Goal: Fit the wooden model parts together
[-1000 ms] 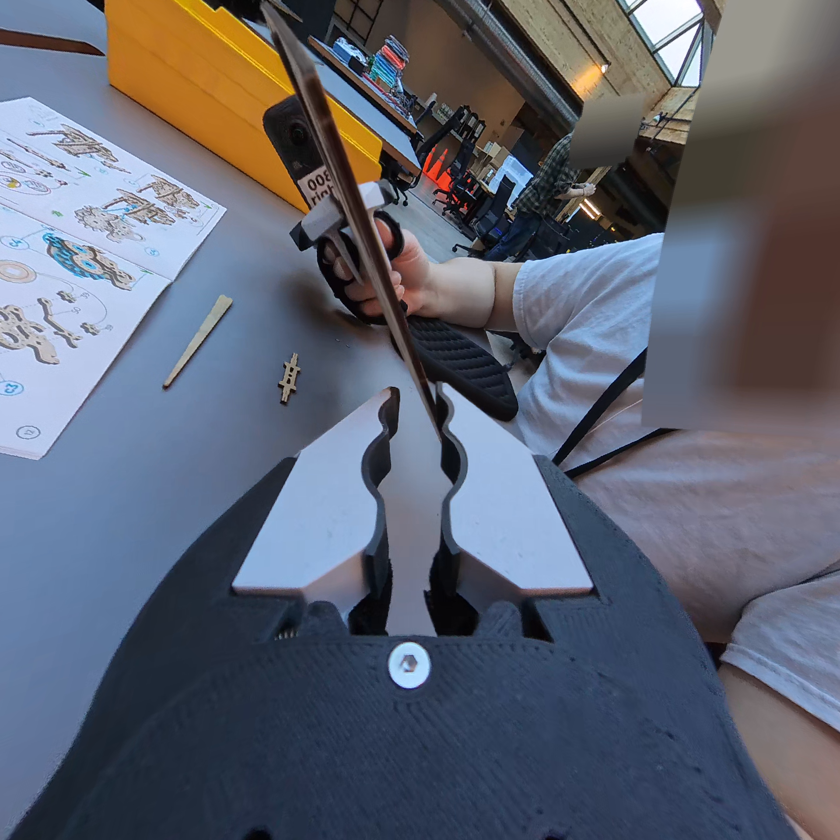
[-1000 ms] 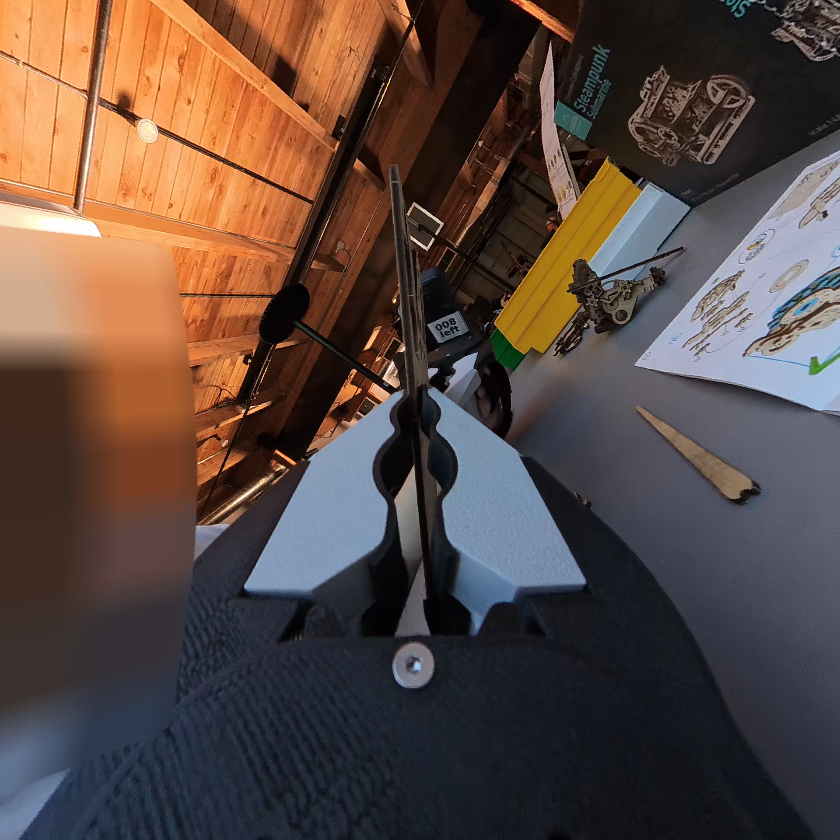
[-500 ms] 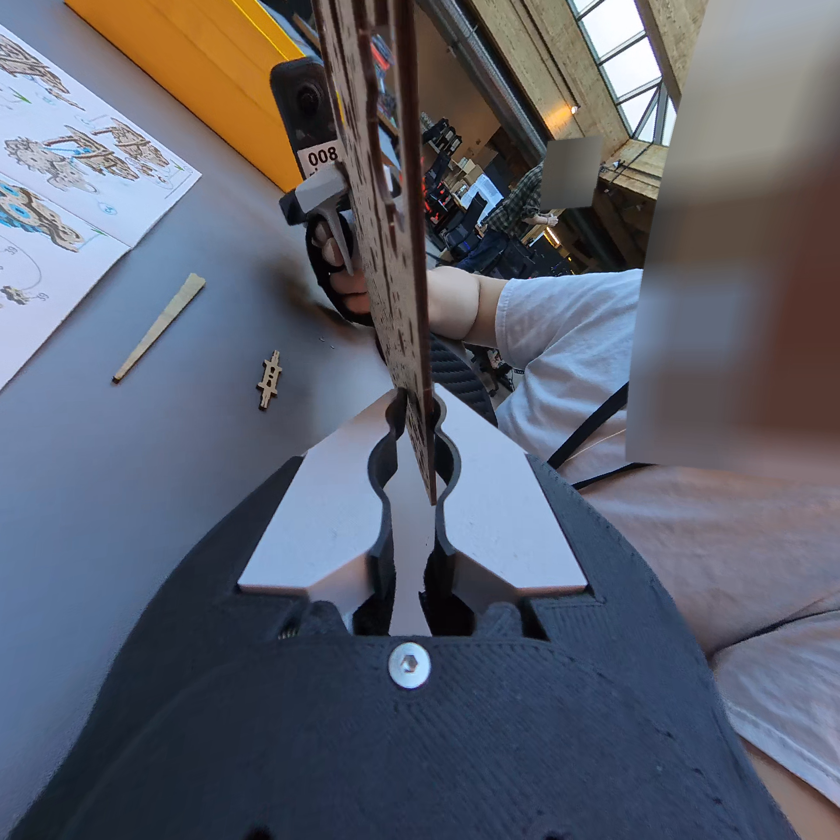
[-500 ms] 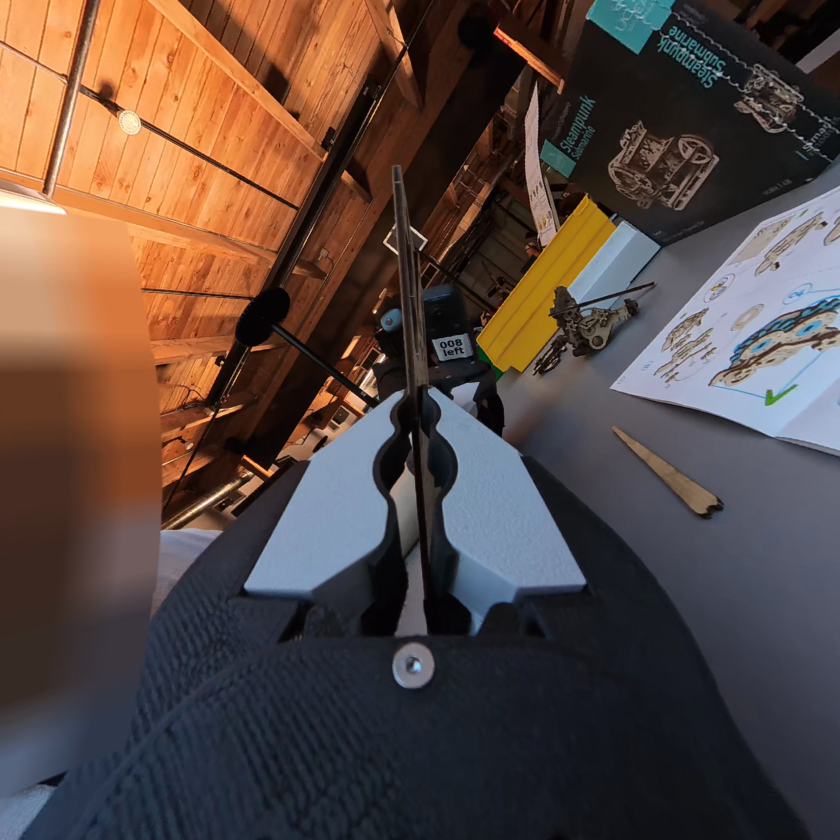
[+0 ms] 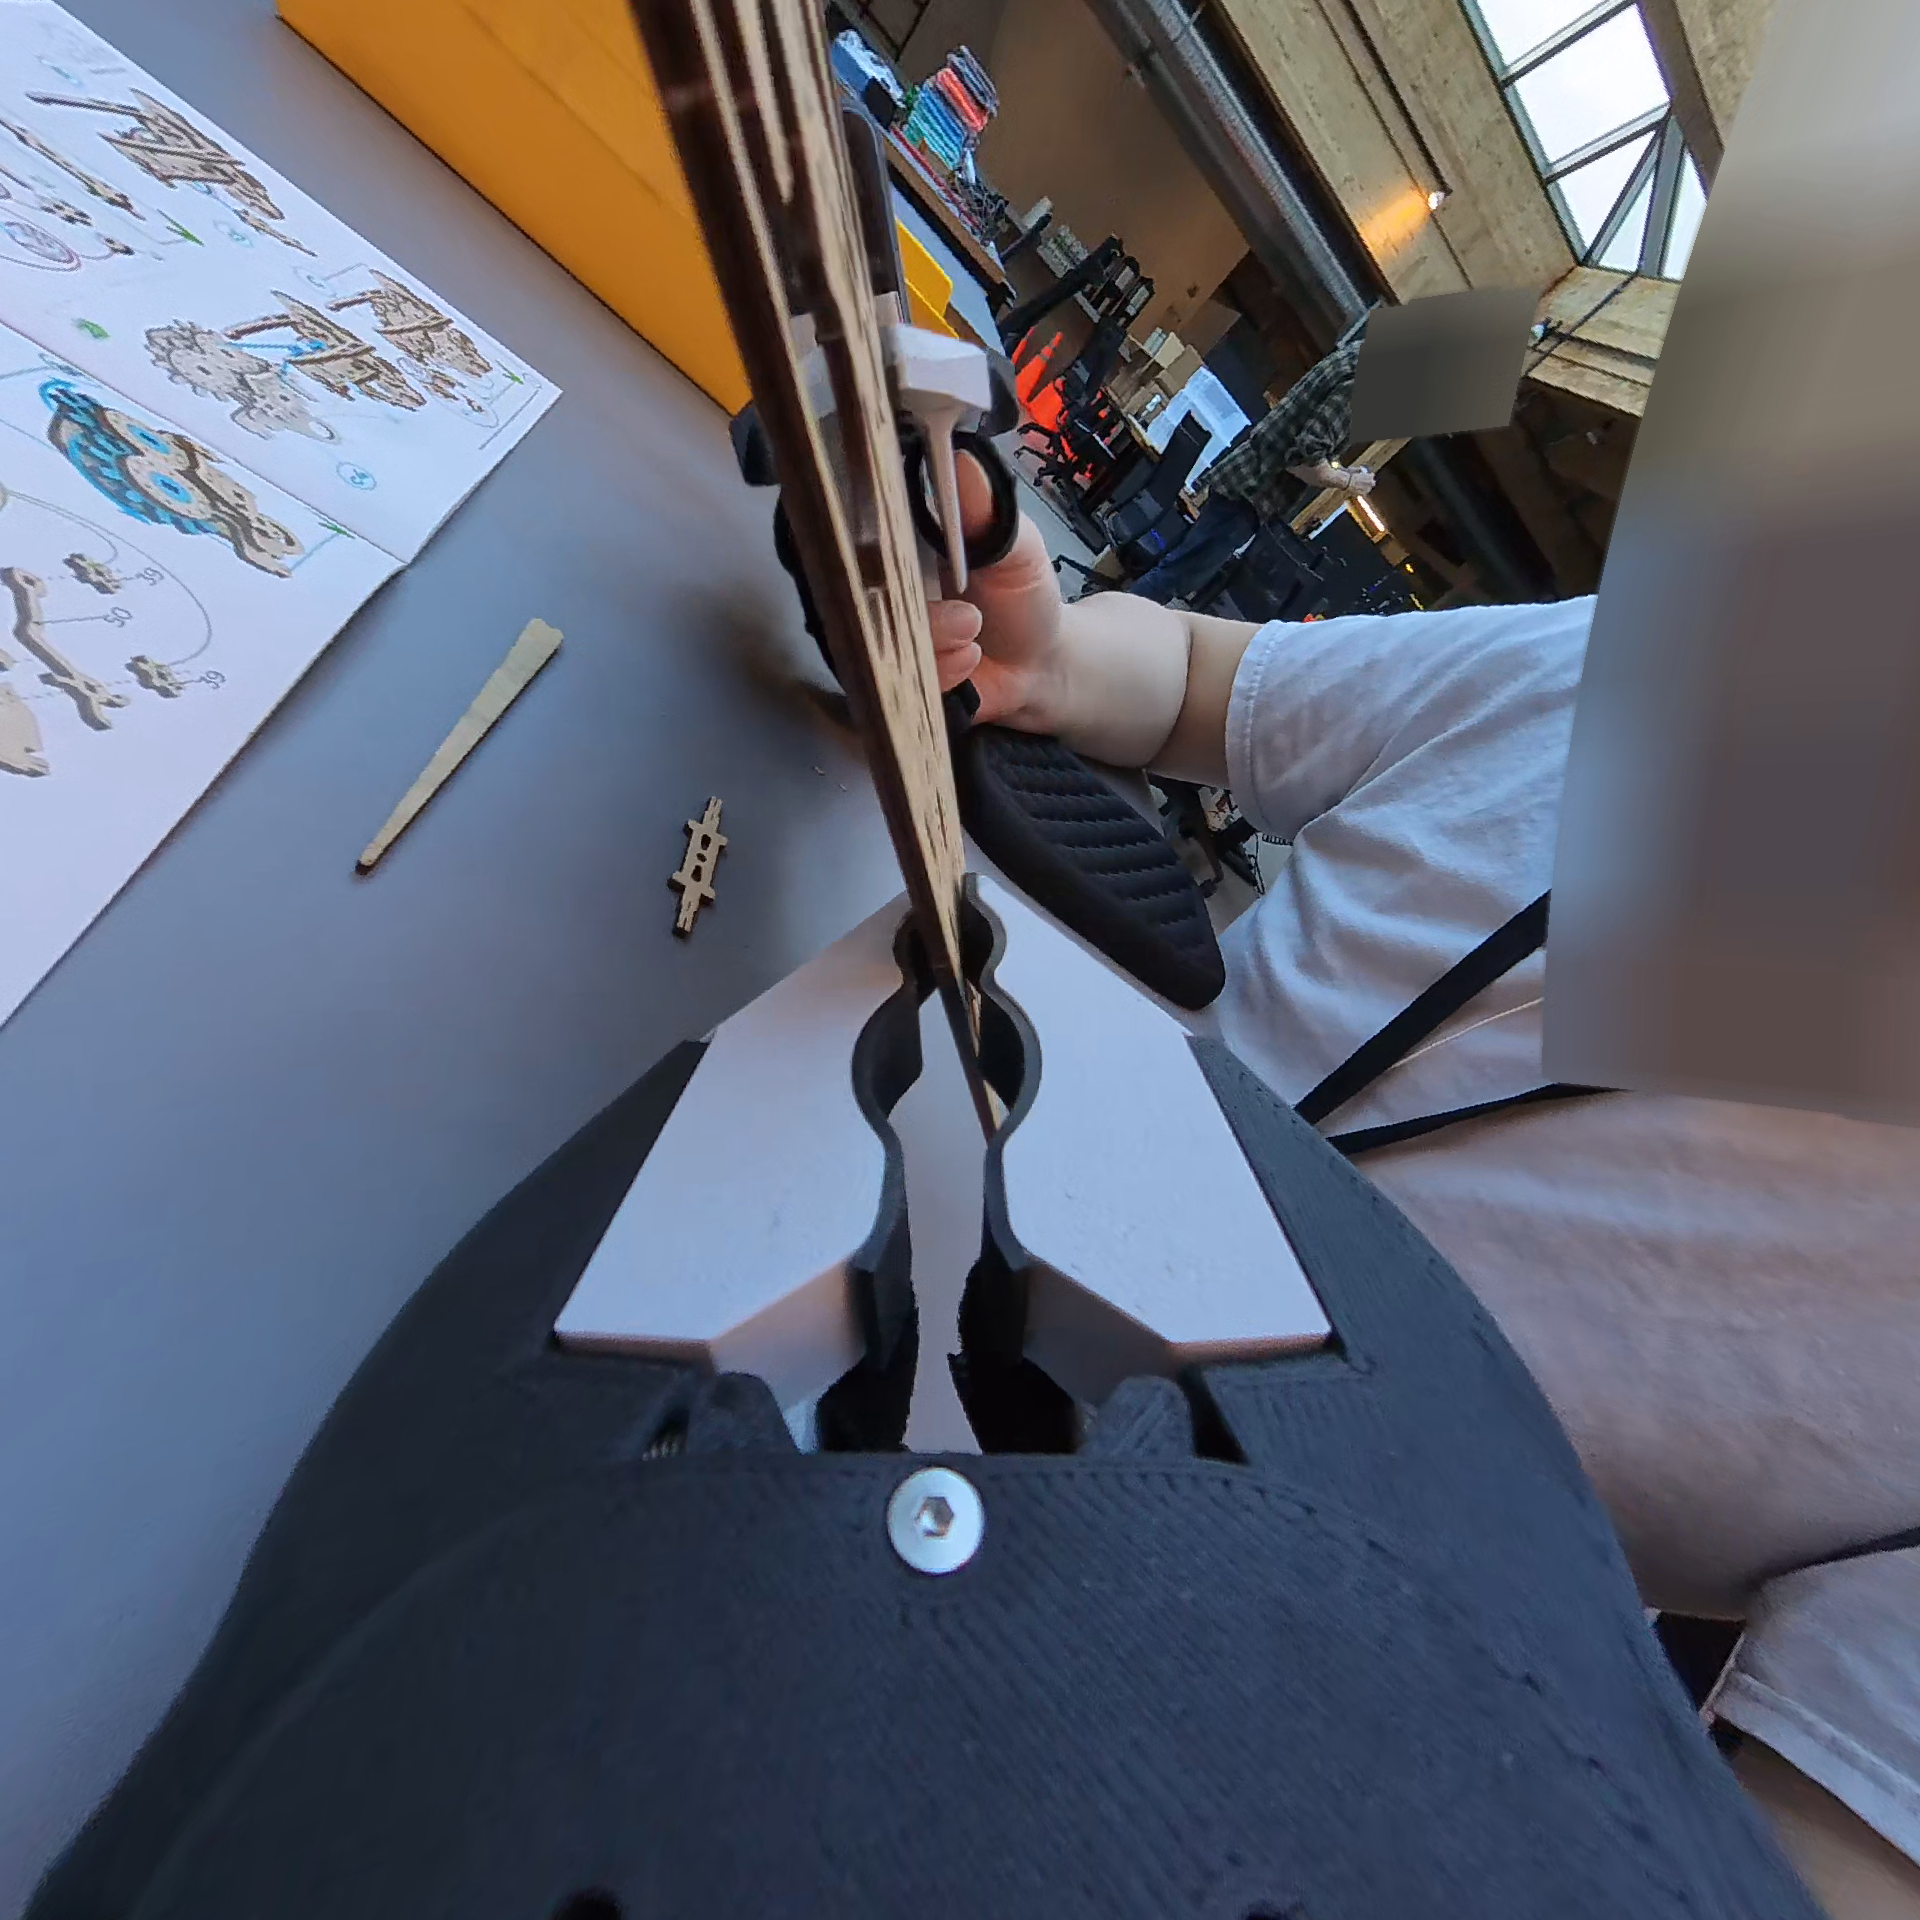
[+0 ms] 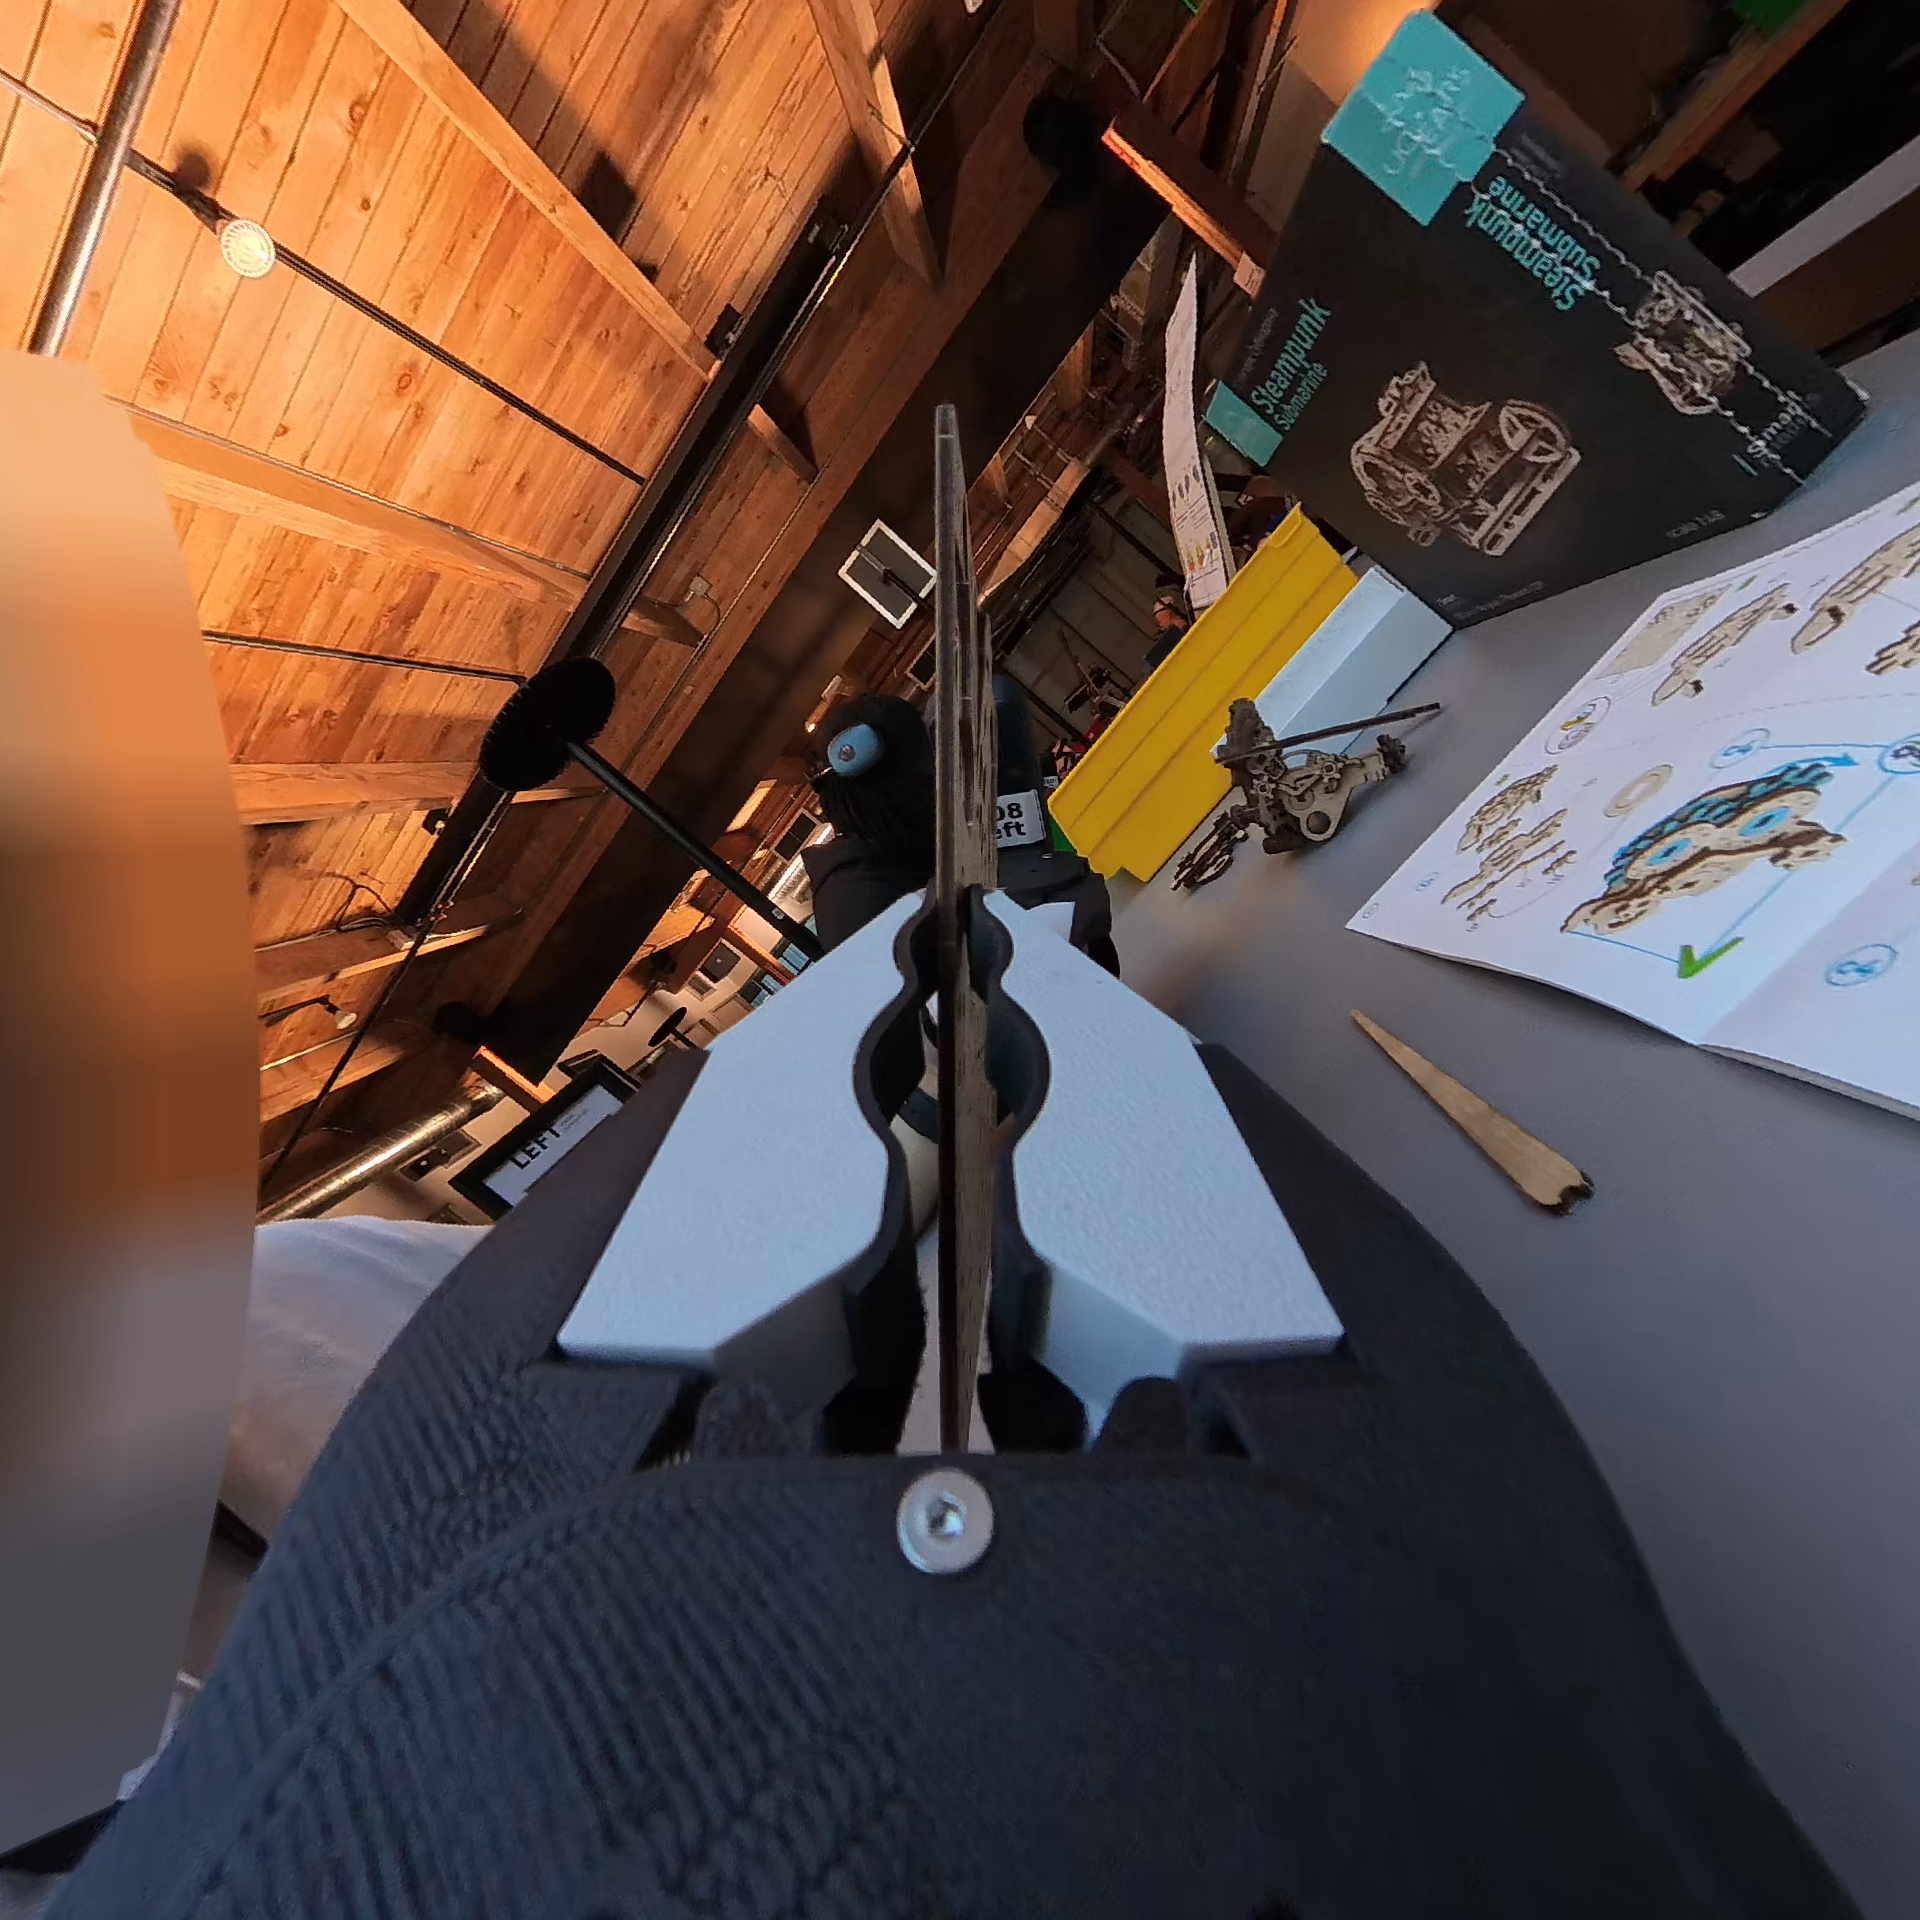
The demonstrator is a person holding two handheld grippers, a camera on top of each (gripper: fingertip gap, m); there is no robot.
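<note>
- Both grippers grip one thin laser-cut wooden sheet (image 5: 831,436), held edge-on in the air above the grey table (image 5: 260,1091); in the left wrist view it runs from the top centre down into the jaws.
- Left gripper (image 5: 948,940): jaws nearly closed, tips pinching the lower edge of the sheet. Only the sheet's corner sits between them, so I judge this hold shallow.
- Right gripper (image 6: 954,914): jaws closed on the same sheet, which runs deep between them, back to the gripper body. In the left wrist view this gripper (image 5: 914,395) shows at upper centre, partly behind the sheet, with the person's hand (image 5: 1018,644) on its handle.
- Loose on the table: a small notched wooden connector (image 5: 698,864) at centre left, and a long tapered wooden stick (image 5: 462,743) left of it. Neither touches the sheet or a gripper.
- Partly built wooden model (image 6: 1288,790) stands at right of centre in the right wrist view, just beside the yellow bin (image 6: 1195,717) and well apart from the grippers. Some assembly is therefore done.
- Instruction booklet (image 6: 1683,810) lies open at right; the dark kit box (image 6: 1538,343) stands behind it.
- Judgement: early-to-middle stage. Remaining: free the next part from the sheet, pick up the loose connector, fit both to the model. Which part is wanted I cannot tell.
</note>
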